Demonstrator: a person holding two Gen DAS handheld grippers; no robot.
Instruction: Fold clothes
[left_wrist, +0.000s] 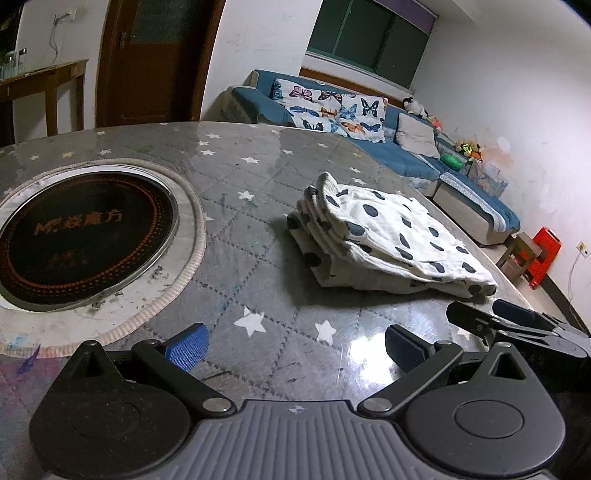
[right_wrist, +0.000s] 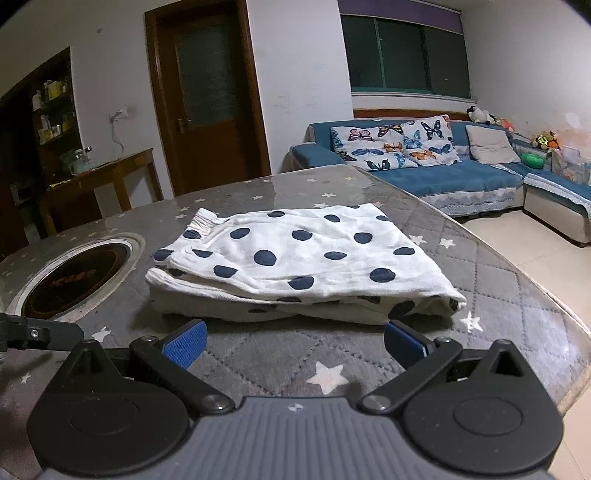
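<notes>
We list one white crinkled cotton garment with navy polka dots (right_wrist: 295, 258), folded into a flat, layered rectangle with a gathered elastic waistband at its far left corner. It lies on a round table with a grey quilted star-print cover under a glossy clear sheet (right_wrist: 258, 362), to the right of a round black glass induction cooktop with a steel rim (left_wrist: 83, 238) sunk into the table. The cooktop bears orange dotted rings and orange lettering, partly legible as Chinese characters.

Our left gripper (left_wrist: 293, 347) stands wide, empty, its blue ribbed pads (left_wrist: 186, 349) over the table short of the garment. Our right gripper (right_wrist: 293, 343) also stands wide and empty, just short of the garment's near edge.

Background: a blue fabric corner sofa (right_wrist: 461, 177) with butterfly-print cushions.
</notes>
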